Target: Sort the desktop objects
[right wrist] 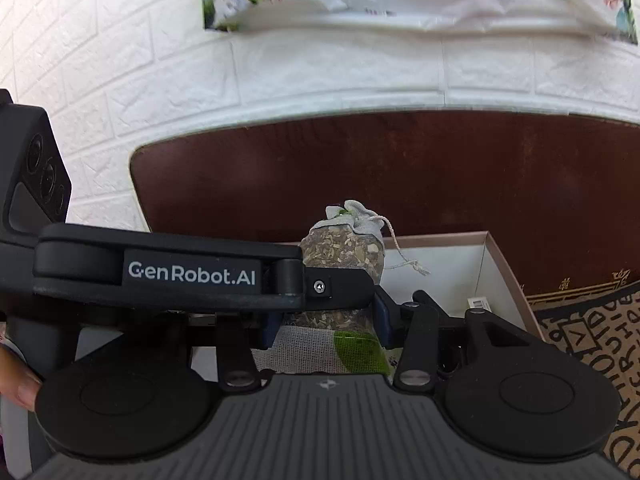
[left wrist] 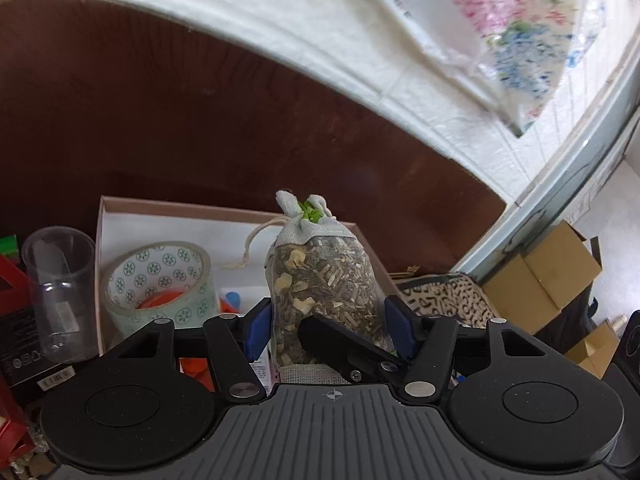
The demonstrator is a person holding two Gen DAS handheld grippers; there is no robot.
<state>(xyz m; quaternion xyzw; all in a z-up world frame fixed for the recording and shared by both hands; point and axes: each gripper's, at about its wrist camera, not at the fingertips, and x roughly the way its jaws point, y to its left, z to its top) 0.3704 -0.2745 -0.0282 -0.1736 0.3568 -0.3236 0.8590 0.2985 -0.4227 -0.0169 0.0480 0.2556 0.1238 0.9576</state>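
Observation:
A drawstring sachet of dried herbs (left wrist: 320, 276) with a grey cloth top stands upright between both grippers, in front of a shallow white-lined box (left wrist: 168, 216). My left gripper (left wrist: 326, 328) has its blue pads on either side of the sachet. My right gripper (right wrist: 326, 320) also closes on the sachet (right wrist: 344, 252), lower down. The right gripper's finger crosses the left wrist view in front of the sachet. The left gripper's body (right wrist: 168, 272) crosses the right wrist view. A roll of patterned tape (left wrist: 160, 280) lies in the box.
A clear plastic cup (left wrist: 60, 292) stands left of the box, with red and black packages beside it. A patterned mat (right wrist: 592, 344) lies right of the box (right wrist: 500, 264). A dark brown board and a white brick wall stand behind. Cardboard boxes (left wrist: 548, 276) sit at the far right.

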